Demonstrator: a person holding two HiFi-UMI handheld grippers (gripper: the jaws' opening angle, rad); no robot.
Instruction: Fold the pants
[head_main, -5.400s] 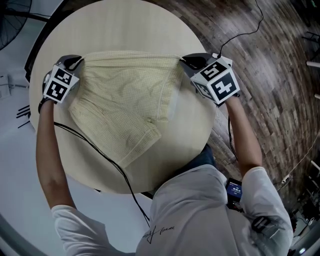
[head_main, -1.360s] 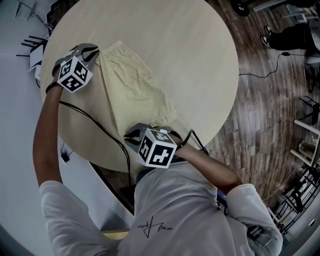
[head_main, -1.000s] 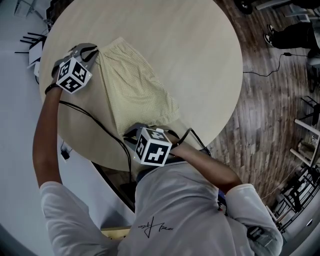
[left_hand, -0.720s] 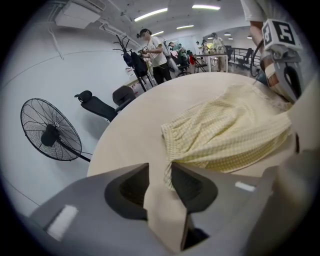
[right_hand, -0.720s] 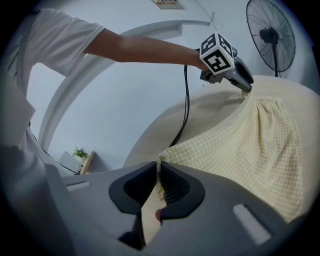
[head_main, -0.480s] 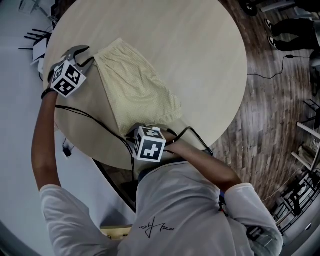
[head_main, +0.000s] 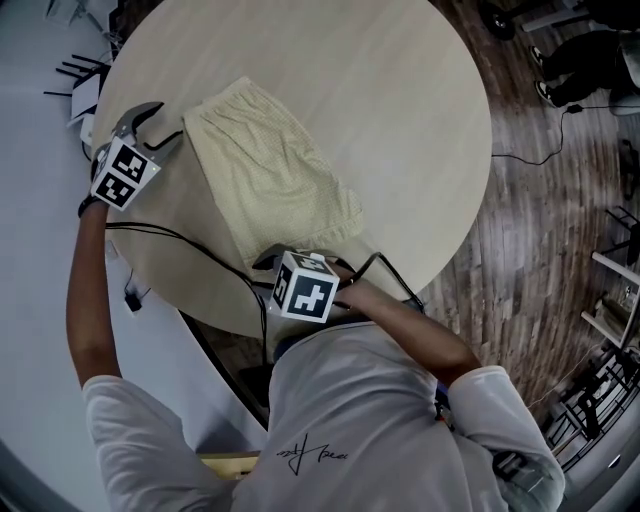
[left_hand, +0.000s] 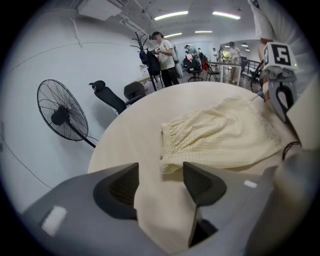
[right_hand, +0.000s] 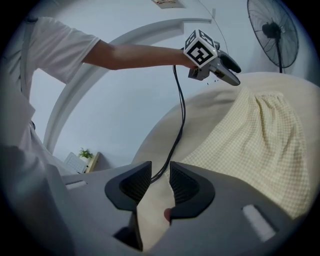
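**Head view.** The pale yellow checked cloth pants (head_main: 270, 175) were spread wide a few seconds ago. They now lie folded in half as a long strip running slantwise across the round light-wood table (head_main: 400, 90).

The left gripper (head_main: 165, 122) was at the waistband corner half a second ago. It has since drawn off toward the table's left rim and stands clear of the cloth, and its jaws have just been opening, with nothing between them. The right gripper (head_main: 272, 262) has stayed at the near hem, close to the table's near edge. Its jaws have also just been opening.

A black cable (head_main: 190, 245) crosses the near left part of the tabletop. The far and right parts of the table are bare, and dark wooden plank flooring (head_main: 540, 230) surrounds it.

**Left gripper view.** The left gripper (left_hand: 160, 175) has its jaws wide apart over bare tabletop, and the gathered waistband lies just ahead of them, not touching. The right gripper (left_hand: 277, 75) sits at the strip's far end. Behind the table are a white wall, a black standing fan (left_hand: 62, 117), a black office chair (left_hand: 107, 95) and some people (left_hand: 162, 50) standing well back.

**Right gripper view.** The right gripper (right_hand: 160, 177) has its jaws a narrow gap apart, gripping nothing. Tabletop and the black cable show through the gap. The pants (right_hand: 265, 140) lie just to the right of the jaws. The left gripper (right_hand: 222, 67) hovers at the far corner.
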